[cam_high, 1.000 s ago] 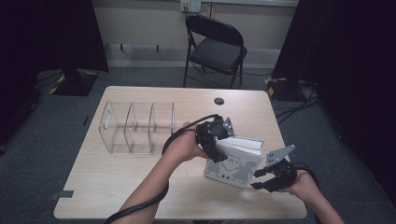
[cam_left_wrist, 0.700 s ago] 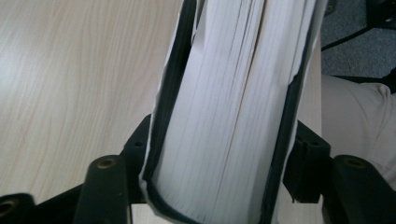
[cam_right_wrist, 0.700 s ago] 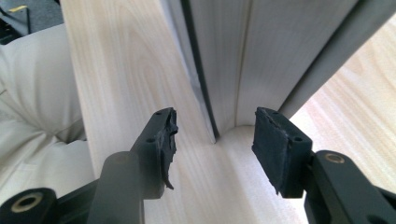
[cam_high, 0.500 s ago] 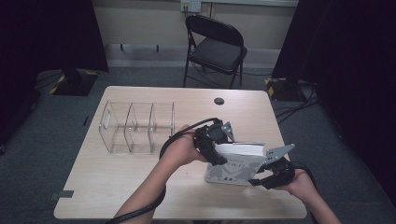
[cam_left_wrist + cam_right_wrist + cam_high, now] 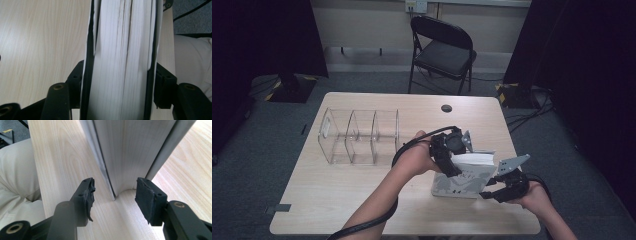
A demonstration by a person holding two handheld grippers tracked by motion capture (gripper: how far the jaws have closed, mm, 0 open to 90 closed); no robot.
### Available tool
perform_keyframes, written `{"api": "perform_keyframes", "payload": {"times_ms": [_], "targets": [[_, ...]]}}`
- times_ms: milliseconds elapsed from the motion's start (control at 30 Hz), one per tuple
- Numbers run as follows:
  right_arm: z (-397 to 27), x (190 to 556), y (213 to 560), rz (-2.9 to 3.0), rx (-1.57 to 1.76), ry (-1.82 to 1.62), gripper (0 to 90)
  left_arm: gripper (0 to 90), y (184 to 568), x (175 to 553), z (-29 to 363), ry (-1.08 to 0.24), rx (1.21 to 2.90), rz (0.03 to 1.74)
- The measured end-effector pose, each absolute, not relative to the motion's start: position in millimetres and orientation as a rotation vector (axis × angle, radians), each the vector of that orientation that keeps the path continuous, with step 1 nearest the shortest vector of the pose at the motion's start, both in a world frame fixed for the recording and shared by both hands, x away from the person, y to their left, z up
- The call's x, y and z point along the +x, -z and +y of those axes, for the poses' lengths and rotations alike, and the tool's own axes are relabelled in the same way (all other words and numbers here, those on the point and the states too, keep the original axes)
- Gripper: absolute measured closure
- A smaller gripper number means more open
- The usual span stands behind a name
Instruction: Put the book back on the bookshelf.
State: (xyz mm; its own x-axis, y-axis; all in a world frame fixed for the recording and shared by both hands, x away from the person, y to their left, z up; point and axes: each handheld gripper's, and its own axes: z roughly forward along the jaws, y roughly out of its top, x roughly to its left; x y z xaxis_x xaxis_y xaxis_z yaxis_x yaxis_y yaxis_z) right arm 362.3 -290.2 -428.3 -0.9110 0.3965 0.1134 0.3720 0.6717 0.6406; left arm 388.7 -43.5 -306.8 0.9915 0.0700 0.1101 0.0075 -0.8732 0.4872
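Note:
A thick book (image 5: 464, 180) with a grey patterned cover stands on its edge on the right part of the wooden table (image 5: 337, 200). My left gripper (image 5: 451, 165) comes down over its left end. In the left gripper view the white page block (image 5: 120, 50) lies between the jaws of that gripper (image 5: 120, 82), with both pads against the covers. These jaws have just been opening a little, with the book still between them. My right gripper (image 5: 489, 189) is open at the book's lower right corner. In the right gripper view the book's end (image 5: 130, 150) stands just ahead of this gripper (image 5: 115, 192), untouched.
A clear plastic organiser (image 5: 357, 135) with several upright dividers stands at the table's left middle. A small black round spot (image 5: 446, 108) lies near the far edge. A black folding chair (image 5: 442, 50) stands beyond the table. Cables trail from both grippers.
My left gripper has shifted slightly to the right over the book's end. The book and the right gripper have kept their places.

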Motion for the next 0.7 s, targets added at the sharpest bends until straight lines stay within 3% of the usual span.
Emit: {"api": "perform_keyframes", "payload": {"times_ms": [200,300,433,600,700], "targets": [[-297.0,359.6,431.1,2.836,0.673,-1.085,47.9,45.5,312.1,391.9,-47.2,-0.129,2.639,-0.003],[-299.8,359.1,434.2,2.836,0.681,-1.079,47.9,49.4,313.1,393.6,-43.5,-0.058,2.618,0.056],[-301.7,358.9,438.1,2.834,0.709,-1.089,46.9,52.0,311.2,389.2,-43.2,-0.067,2.638,0.148],[-298.2,356.8,448.0,2.845,0.711,-1.043,38.3,52.7,308.7,384.8,-39.4,-0.075,2.677,0.249],[-296.3,357.0,455.5,2.833,0.731,-1.015,24.9,52.7,307.8,383.4,-32.8,-0.073,2.691,0.288]]}}
